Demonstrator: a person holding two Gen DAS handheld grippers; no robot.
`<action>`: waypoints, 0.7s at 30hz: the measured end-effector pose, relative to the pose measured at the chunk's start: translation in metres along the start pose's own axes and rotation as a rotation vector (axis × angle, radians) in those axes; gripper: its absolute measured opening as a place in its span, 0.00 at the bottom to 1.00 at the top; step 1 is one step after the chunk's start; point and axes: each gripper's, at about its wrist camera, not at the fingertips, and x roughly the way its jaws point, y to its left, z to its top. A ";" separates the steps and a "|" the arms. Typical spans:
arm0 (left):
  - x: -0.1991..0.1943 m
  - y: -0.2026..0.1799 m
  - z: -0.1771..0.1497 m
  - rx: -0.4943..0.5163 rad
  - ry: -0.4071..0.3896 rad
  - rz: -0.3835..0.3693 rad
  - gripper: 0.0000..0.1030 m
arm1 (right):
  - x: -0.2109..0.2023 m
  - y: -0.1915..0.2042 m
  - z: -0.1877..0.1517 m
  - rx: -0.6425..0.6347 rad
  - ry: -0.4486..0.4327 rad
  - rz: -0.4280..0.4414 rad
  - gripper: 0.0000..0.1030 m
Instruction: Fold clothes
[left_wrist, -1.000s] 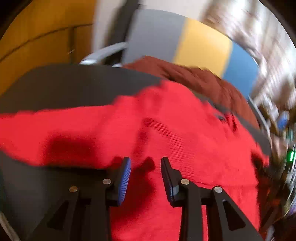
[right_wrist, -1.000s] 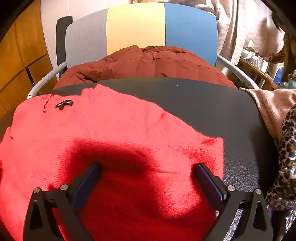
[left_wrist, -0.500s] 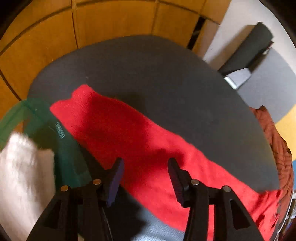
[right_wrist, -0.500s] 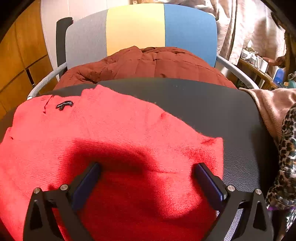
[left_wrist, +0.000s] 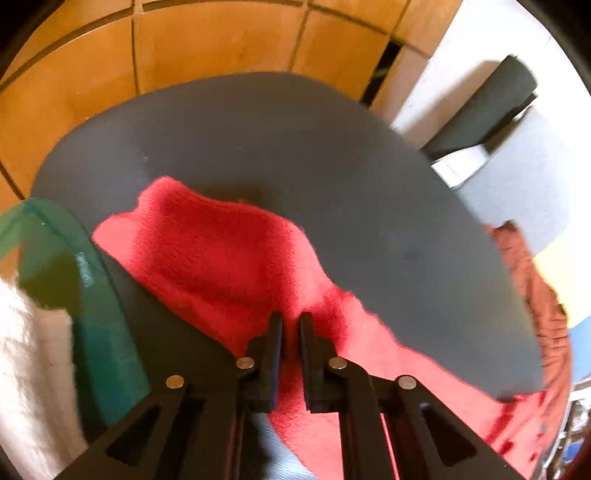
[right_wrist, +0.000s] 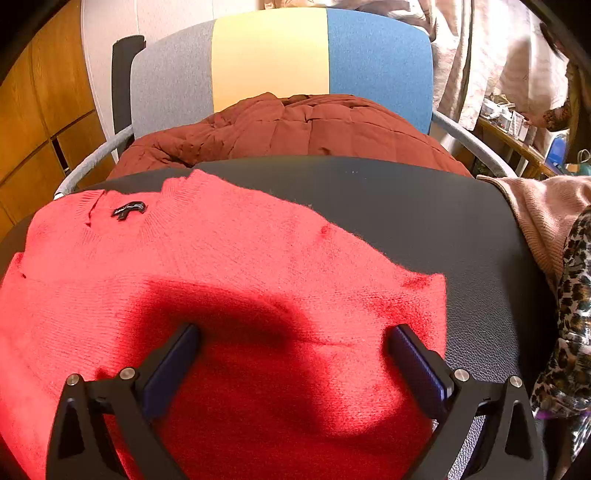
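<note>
Sweater (right_wrist: 240, 295) sleeve pinched by left gripper (left_wrist: 291, 325); label unreadable.

sweater (right_wrist: 236, 295) lies flat on the desk (right_wrist: 424, 206), filling the lower left of the right wrist frame; chair (right_wrist: 269, 55) behind the desk at top centre, jacket (right_wrist: 295, 129) on its seat; more clothes (right_wrist: 546, 221) at the right edge

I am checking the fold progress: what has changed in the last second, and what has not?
The left gripper swung from the sweater's body to its sleeve, then closed on the red sweater, bunching the sleeve. The right gripper stayed open over the sweater, unmoved.
</note>
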 end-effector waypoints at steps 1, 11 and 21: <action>-0.005 -0.009 -0.003 0.017 -0.011 -0.035 0.07 | 0.000 0.001 0.000 0.000 0.000 -0.001 1.00; -0.092 -0.177 -0.116 0.478 -0.039 -0.515 0.08 | 0.000 0.000 -0.001 0.004 -0.001 -0.001 1.00; -0.103 -0.185 -0.240 0.736 0.069 -0.535 0.19 | 0.000 -0.002 -0.001 0.008 0.001 0.006 1.00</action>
